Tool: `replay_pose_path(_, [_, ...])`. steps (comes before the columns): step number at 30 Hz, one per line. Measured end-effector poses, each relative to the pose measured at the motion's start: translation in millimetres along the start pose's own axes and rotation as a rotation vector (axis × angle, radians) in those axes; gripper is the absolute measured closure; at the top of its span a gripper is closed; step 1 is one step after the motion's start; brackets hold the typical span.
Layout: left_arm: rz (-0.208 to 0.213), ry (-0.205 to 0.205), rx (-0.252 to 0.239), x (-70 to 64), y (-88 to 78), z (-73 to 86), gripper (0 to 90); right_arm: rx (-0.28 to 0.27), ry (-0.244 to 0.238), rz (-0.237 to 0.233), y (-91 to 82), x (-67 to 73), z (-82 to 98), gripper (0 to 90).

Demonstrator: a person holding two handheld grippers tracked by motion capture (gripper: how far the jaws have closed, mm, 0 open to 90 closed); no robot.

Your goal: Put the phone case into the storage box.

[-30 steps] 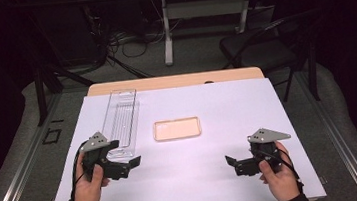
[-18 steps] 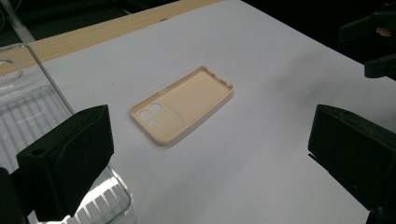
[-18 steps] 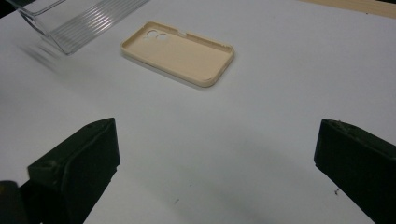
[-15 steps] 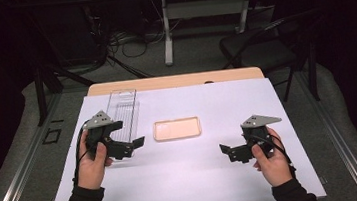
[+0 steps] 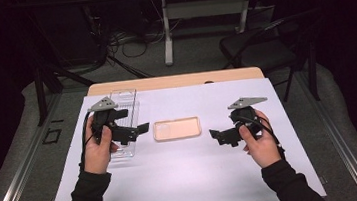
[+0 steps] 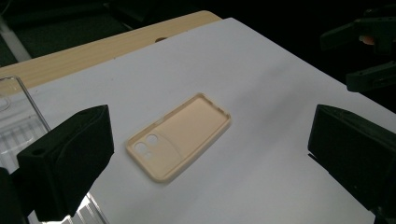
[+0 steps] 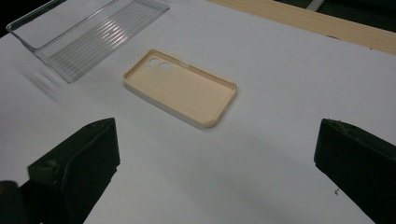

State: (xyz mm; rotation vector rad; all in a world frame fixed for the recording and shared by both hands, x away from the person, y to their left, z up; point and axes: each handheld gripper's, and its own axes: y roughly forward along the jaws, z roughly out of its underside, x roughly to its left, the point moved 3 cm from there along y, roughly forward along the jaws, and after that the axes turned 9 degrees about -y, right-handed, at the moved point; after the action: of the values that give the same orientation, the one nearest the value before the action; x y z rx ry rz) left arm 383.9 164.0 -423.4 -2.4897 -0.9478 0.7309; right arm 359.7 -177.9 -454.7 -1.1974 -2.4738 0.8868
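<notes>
A beige phone case [image 5: 177, 129] lies hollow side up in the middle of the white sheet, its camera cutouts toward the left. My left gripper [image 5: 138, 132] hovers just left of it, over the clear tray's near end, jaws wide apart and empty. In the left gripper view the phone case [image 6: 180, 135] lies ahead, between the open left gripper [image 6: 210, 163] jaws. My right gripper [image 5: 218, 137] is a little right of the case, open and holding nothing. The right gripper view has the phone case [image 7: 180, 88] ahead of the open right gripper [image 7: 219, 163].
A clear ribbed plastic tray [image 5: 123, 121] lies left of the case, also seen as the tray [image 7: 84, 32] at the upper left. The white sheet [image 5: 189, 174] covers a wooden table [image 5: 174, 81]. Chairs and cables lie beyond the table's far edge.
Both grippers have moved forward, away from the person and inward toward the phone case. The left one now sits over the clear tray's near end. The case has not moved.
</notes>
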Motion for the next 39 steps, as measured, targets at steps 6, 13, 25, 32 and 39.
replay_pose_path(6, [0.006, -0.033, -0.006, 5.3, 2.6, -5.4, 0.4, 0.01, 0.012, -0.011, 4.6, -2.1, -10.1, 0.0])
replay_pose_path(13, [-0.02, -0.024, 0.018, 9.2, 6.6, -5.0, 0.4, 0.028, 0.01, -0.007, 11.2, -1.6, -17.7, 0.0])
replay_pose_path(25, [-0.031, -0.025, 0.023, 12.0, 9.1, -0.3, 0.4, 0.102, 0.045, -0.001, 33.3, -9.4, -19.2, 0.0])
replay_pose_path(32, [-0.026, -0.02, 0.037, 12.4, 9.1, 5.1, 0.4, 0.148, 0.07, -0.013, 43.9, -11.2, -25.1, 0.0])
replay_pose_path(39, [-0.017, -0.02, 0.053, 11.1, 10.7, 9.6, 0.4, 0.17, 0.112, 0.001, 58.3, -15.2, -35.7, 0.0])
